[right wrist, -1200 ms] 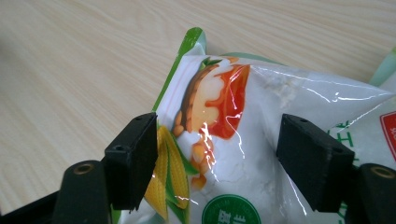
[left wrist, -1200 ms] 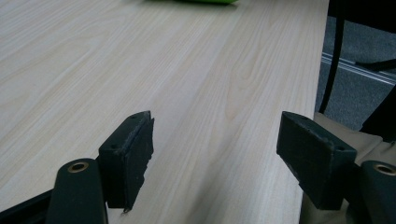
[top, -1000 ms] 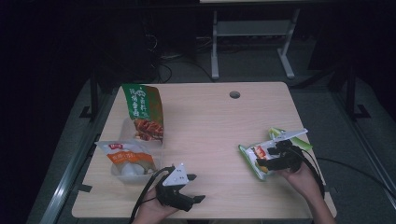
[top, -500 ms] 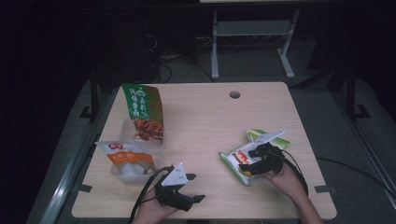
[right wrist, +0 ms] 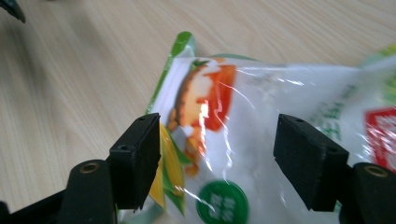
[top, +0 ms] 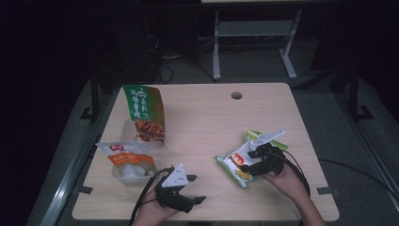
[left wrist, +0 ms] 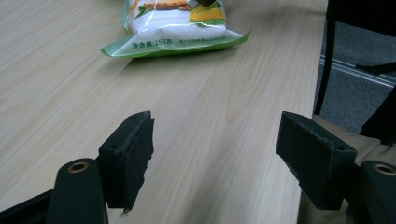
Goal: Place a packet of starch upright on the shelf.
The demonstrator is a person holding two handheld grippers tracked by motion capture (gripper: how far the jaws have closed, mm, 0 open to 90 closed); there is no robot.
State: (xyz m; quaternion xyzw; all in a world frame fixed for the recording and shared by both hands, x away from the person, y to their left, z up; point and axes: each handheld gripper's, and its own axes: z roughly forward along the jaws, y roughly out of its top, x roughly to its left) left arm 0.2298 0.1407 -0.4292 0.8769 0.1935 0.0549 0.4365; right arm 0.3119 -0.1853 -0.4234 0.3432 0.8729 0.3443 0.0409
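Straddling the green-edged packet [right wrist: 261, 140] near the bench's right edge, right gripper [right wrist: 217, 158] jaws stand wide, ungrasped; left gripper [left wrist: 215, 158] wide, empty; pickup pending.

In the high view, light is falling only on the wooden surface [top: 211, 122], while the floor and the room around it are sinking into near black. The picture is looking soft and slightly grainy. In the right gripper view, white glare is streaking across the glossy snack bag [right wrist: 261, 140], and the bag is blurring at close range. In the left gripper view, the black fingers [left wrist: 128, 156] are casting faint, soft shadows on the wood.
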